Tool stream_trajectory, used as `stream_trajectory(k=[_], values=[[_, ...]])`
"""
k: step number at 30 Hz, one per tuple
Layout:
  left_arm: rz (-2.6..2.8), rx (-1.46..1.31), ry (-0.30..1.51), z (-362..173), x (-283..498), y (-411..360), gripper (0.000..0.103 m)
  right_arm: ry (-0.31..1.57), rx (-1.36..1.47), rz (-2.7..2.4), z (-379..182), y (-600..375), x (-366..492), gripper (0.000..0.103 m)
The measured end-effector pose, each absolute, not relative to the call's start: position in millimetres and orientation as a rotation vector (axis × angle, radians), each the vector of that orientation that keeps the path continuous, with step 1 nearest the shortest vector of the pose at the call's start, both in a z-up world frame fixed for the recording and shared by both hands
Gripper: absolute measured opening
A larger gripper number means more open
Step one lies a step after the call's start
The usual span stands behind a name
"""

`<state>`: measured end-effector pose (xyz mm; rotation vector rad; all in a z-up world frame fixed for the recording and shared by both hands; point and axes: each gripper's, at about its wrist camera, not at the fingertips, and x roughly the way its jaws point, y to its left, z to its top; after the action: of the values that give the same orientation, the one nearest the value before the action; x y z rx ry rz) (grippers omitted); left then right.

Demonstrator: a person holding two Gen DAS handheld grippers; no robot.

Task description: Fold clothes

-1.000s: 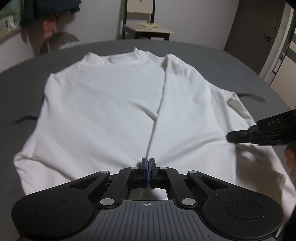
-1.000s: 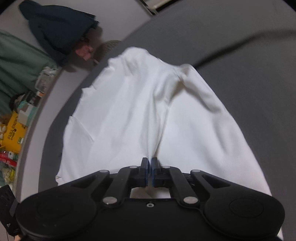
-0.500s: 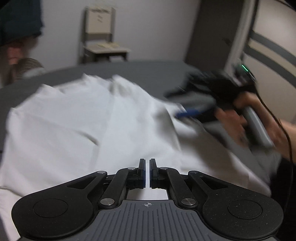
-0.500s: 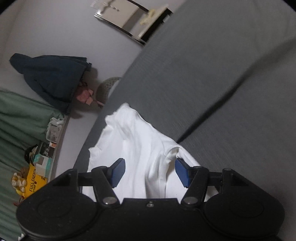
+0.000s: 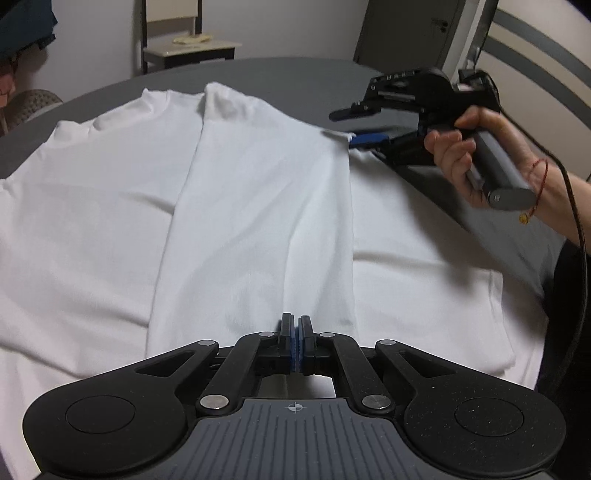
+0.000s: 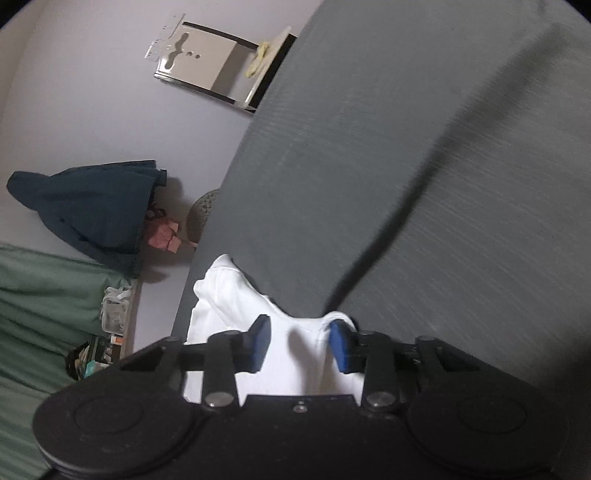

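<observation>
A white shirt point(image 5: 110, 221) lies spread on the grey bed point(image 5: 295, 77), with its right part folded over as a long panel point(image 5: 266, 206) down the middle. My left gripper point(image 5: 295, 325) is shut on the panel's near hem. At the far right, a hand point(image 5: 469, 155) holds my right gripper point(image 5: 354, 125), which is open with the panel's far corner point(image 5: 338, 133) between its fingers. In the right wrist view, white fabric point(image 6: 295, 354) sits between the spread blue pads point(image 6: 258, 343) of that gripper point(image 6: 299, 345), above the grey bed point(image 6: 406, 184).
A chair point(image 5: 192, 44) stands beyond the bed, and a door point(image 5: 406, 29) is at the back right. A dark garment point(image 6: 92, 214) hangs on the wall over green cloth point(image 6: 44, 295) and small clutter. A cable point(image 5: 580, 236) trails from the right gripper.
The right gripper let go of the shirt, opened and moved to the panel's far corner. The left gripper opened a little, then shut again at the near hem.
</observation>
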<state>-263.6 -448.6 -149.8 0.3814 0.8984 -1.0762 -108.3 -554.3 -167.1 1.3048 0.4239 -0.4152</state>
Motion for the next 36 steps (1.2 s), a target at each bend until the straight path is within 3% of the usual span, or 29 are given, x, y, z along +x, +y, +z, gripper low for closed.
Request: stream_trajectory(k=[2, 6, 13, 16, 20, 32, 34, 36], values=[[-1.074, 0.411, 0.916, -148, -266, -448, 0.001, 0.447, 1.289, -0.439, -161, -551, -109, 0.037], [-1.056, 0.464, 0.93, -138, -269, -449, 0.001, 0.454, 1.253, -0.479, -139, -541, -120, 0.068], [-1.015, 0.425, 0.808, -115, -268, -455, 0.001, 0.465, 0.886, -0.391, -88, -520, -60, 0.068], [-1.007, 0.43, 0.806, -122, -262, -457, 0.001, 0.561, 0.671, -0.391, -80, -519, 9, 0.065], [-0.995, 0.437, 0.802, -131, -255, -461, 0.001, 0.749, 0.518, -0.404, -83, -524, 88, 0.049], [-1.094, 0.45, 0.804, -149, -253, -475, 0.001, 1.207, 0.216, -0.437, -95, -489, 209, 0.045], [-1.097, 0.431, 0.815, -149, -250, -474, 0.001, 1.267, 0.146, -0.447, -102, -479, 220, 0.041], [-1.099, 0.417, 0.823, -150, -248, -473, 0.001, 1.302, 0.085, -0.474, -109, -473, 229, 0.023]])
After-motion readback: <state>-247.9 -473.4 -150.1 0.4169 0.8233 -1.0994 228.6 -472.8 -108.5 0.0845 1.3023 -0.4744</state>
